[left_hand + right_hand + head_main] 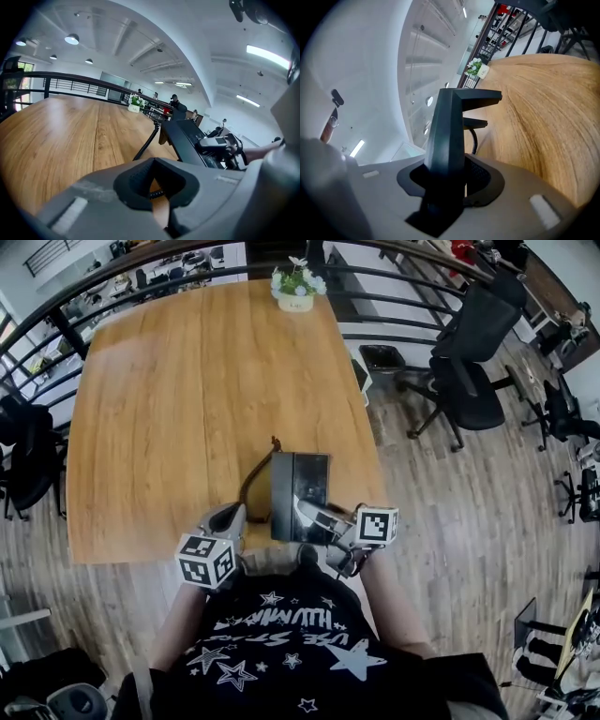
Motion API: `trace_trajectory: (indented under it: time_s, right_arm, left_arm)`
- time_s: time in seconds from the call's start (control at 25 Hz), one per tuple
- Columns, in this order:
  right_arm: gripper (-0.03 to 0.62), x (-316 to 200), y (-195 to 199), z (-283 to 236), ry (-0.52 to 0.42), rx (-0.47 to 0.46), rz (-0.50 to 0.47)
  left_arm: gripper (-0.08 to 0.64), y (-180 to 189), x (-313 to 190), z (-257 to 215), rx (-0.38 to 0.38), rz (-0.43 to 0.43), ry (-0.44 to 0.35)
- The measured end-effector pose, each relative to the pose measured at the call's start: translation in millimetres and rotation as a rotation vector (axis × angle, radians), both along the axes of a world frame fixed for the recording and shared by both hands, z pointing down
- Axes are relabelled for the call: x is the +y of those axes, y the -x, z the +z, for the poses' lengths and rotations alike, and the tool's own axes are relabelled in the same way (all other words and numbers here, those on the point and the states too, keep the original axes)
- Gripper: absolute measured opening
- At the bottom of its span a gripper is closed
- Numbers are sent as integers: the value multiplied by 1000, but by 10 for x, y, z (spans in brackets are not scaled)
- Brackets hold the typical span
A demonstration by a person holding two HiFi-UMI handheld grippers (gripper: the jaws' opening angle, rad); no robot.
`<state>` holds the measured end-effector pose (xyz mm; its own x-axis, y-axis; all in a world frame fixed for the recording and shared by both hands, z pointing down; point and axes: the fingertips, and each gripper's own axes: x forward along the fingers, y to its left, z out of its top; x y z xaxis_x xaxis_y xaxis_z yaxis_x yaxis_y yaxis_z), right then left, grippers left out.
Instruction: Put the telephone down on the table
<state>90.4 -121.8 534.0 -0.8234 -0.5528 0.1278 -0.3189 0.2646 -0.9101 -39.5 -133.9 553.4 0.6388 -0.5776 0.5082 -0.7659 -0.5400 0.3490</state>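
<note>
Black telephone (pixel 300 482): flat rectangular body, glossy top, dark coiled cord (pixel 251 486) leaving from far left corner. Located over near edge of wooden table (pixel 187 399), close to person's body; contact with tabletop not clear. Right gripper (pixel 450 176) clamped on near end of telephone, seen there as thin dark slab standing between jaws. Left gripper (pixel 157 190) clenched on cord, just left of telephone, jaws almost together.
</note>
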Motion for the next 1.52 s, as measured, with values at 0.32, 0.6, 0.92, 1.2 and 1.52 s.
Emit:
trace_trajectory:
  time_s: [0.32, 0.6, 0.92, 1.2, 1.52]
  right_arm:
    - [161, -50, -458, 107, 19, -7, -47]
    - [161, -115, -789, 195, 28, -13, -91]
    - [161, -102, -1033, 319, 71, 12, -137]
    - [161, -116, -1182, 388, 64, 25, -167]
    - [161, -91, -1258, 447, 26, 100, -177]
  left_arm:
    - [2, -489, -89, 4, -13, -22, -2]
    - [2, -832, -96, 70, -14, -58, 11]
    - [2, -1013, -31, 112, -23, -103, 31]
    - [2, -1098, 8, 151, -20, -136, 34]
    - [2, -1162, 76, 157, -31, -143, 39]
